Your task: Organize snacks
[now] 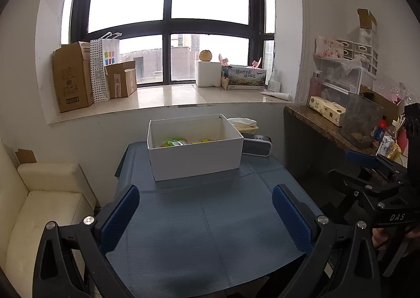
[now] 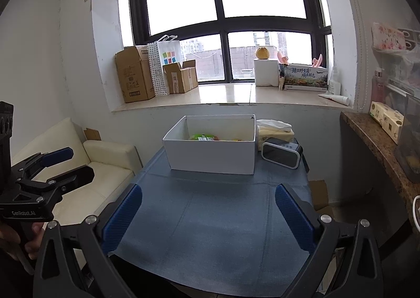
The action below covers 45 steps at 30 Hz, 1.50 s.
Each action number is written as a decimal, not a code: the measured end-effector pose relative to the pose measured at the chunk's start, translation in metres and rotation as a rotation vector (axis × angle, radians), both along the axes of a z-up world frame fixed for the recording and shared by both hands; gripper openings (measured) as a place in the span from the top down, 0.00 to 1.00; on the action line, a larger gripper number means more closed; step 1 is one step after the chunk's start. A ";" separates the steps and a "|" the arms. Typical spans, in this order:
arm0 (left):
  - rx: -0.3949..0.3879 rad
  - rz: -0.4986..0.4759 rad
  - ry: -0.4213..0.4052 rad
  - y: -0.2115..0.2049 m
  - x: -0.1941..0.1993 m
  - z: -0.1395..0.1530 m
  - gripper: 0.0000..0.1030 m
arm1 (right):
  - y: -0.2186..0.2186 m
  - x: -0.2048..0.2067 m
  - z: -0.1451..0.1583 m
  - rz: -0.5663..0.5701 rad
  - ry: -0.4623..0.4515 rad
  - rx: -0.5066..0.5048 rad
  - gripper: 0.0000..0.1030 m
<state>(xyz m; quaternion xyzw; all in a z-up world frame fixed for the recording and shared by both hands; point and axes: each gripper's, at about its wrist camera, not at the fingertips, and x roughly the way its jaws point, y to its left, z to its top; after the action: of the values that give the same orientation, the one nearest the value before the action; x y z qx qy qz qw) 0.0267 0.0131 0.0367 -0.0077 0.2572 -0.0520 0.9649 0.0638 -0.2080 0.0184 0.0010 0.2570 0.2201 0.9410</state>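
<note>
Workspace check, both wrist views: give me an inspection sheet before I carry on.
Surface: table with blue cloth, bare in front of the box.
Job's things: white box open at the far end; green and yellow snack packets inside.
Clutter: clock radio beside the box; tissue pack behind it.
Grippers: left gripper and right gripper both open, empty, above the cloth.
Cables: white cable at the right edge.
Surroundings: cream sofa left, windowsill with cartons, cluttered counter right.
</note>
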 end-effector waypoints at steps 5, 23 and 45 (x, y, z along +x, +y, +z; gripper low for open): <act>-0.002 0.001 0.000 0.001 -0.001 0.000 0.00 | 0.002 0.001 0.000 0.001 0.002 0.000 0.00; -0.002 -0.016 0.010 0.001 0.003 -0.001 0.00 | -0.002 0.001 -0.001 0.008 0.015 0.017 0.00; 0.010 -0.022 0.009 -0.003 0.004 -0.002 0.00 | -0.001 0.000 0.000 0.015 0.015 0.015 0.00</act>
<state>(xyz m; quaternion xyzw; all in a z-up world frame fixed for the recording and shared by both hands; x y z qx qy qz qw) 0.0304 0.0099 0.0347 -0.0004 0.2619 -0.0615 0.9631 0.0643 -0.2094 0.0182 0.0079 0.2624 0.2293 0.9373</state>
